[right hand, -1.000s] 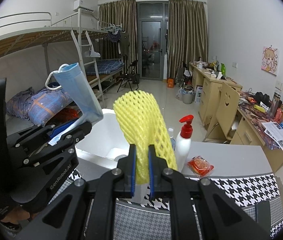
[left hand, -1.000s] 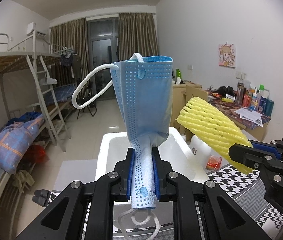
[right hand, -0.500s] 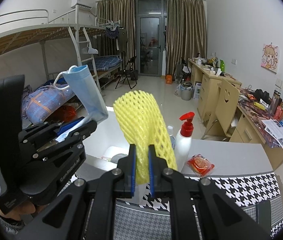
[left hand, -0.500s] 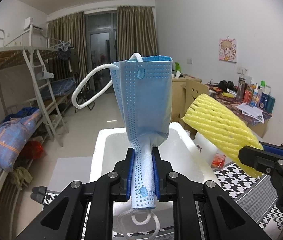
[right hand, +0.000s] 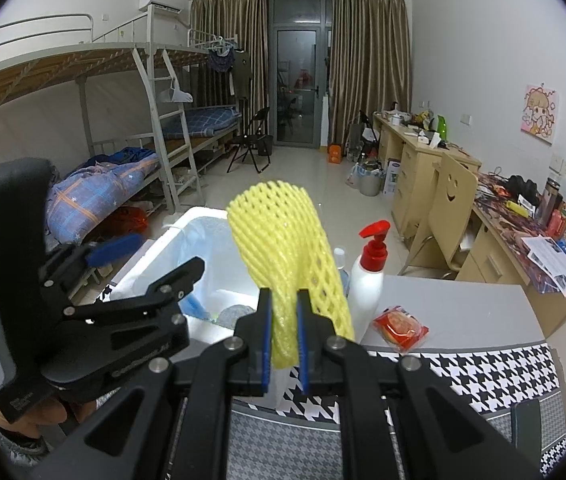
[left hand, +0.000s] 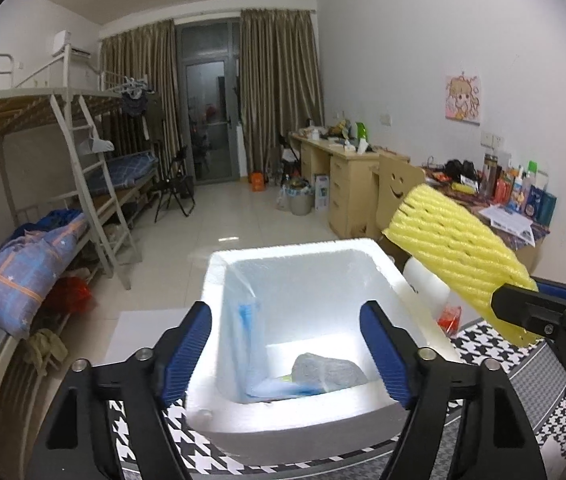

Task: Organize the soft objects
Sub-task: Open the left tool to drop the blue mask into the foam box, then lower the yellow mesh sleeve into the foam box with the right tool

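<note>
Two grippers were up over the bench w/ the white foam box (left hand: 299, 420) just ahead of them. Left gripper (left hand: 285, 350) had just been opening; its blue pads stood wide apart w/ nothing between them, hovering above the box mouth. Blue face mask (left hand: 243, 344) lay inside, slumped against the box's wall at approx 9 o'clock, streaked by motion blur, so whether it had settled I couldn't tell. A grey soft lump (left hand: 329, 372) sat on the box floor toward 5 o'clock.

Right gripper (right hand: 284, 336) was clamped tight on the yellow foam fruit net (right hand: 287, 256), pinching its lower end; the rest stood up & leaned toward 1 o'clock, holding its shape. Judged very light, springy, squashable, not fragile & not slippery on rubber pads; an end pinch looked enough, no need to grab mid-body. It'd prob drop slowly and could bounce or catch the rim, so release low inside the box.

Further right: white pump bottle w/ red top (right hand: 369, 276) at the net's 3 o'clock, then a red snack packet (right hand: 401, 328) on the grey bench top, both well apart from the box.
</note>
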A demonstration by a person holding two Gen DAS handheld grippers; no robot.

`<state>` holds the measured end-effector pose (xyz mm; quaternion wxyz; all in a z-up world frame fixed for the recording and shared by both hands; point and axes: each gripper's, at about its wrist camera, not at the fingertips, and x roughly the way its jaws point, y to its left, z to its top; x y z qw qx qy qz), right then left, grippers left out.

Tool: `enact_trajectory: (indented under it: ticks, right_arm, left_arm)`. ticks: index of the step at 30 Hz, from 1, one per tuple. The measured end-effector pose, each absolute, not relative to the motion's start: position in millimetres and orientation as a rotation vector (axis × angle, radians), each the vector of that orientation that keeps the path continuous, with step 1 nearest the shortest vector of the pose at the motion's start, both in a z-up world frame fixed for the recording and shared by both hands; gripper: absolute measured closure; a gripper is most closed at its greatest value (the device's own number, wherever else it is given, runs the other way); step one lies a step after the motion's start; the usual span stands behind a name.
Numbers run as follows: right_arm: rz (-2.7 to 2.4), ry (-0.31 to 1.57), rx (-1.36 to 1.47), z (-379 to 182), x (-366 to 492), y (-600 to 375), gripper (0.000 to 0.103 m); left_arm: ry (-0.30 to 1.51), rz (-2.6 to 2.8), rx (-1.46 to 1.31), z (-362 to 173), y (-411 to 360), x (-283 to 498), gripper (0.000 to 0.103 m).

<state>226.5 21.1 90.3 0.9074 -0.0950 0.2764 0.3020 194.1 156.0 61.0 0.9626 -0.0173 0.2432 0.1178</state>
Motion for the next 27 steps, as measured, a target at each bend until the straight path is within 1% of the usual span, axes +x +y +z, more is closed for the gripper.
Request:
enact_trajectory:
  ticks: [10,21,27]
  right_arm:
    - [0.629,0.579,-0.199,91,229,26,0.089]
    - [0.644,0.570,-0.214,94,226,42,0.089]
    - [0.640,0.596,-0.209,89,234,51,0.089]
  left_arm:
    - [0.438,0.298,-0.061,72,169,174,0.002]
    - [0.419,0.350,-0.054,75,177,154,0.002]
    - [0.399,0.377,-0.052,74,182,144,0.002]
